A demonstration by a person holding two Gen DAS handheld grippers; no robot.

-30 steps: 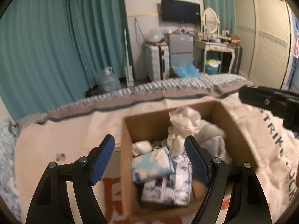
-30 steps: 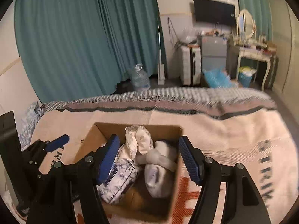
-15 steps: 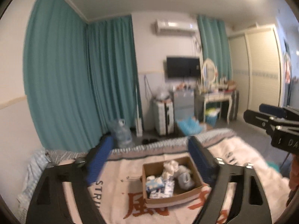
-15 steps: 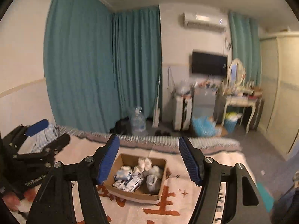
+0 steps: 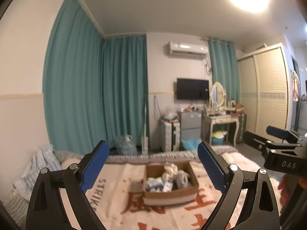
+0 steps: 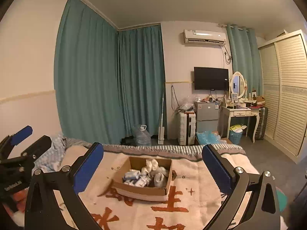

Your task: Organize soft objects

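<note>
An open cardboard box sits on the cream blanket with orange characters. It holds soft things: blue and white tissue packs and white and grey cloths. My left gripper is open and empty, raised well back from the box. My right gripper is open and empty, also held back and high. Each gripper shows at the edge of the other's view.
The bed's striped far edge ends before a floor with a water jug, suitcase, small fridge and dressing table. Teal curtains hang behind. A blue patterned cloth lies at the bed's left.
Both grippers have pulled back and up from just over the box. The box now looks small and far, and the whole room is in view. Both stay open.
</note>
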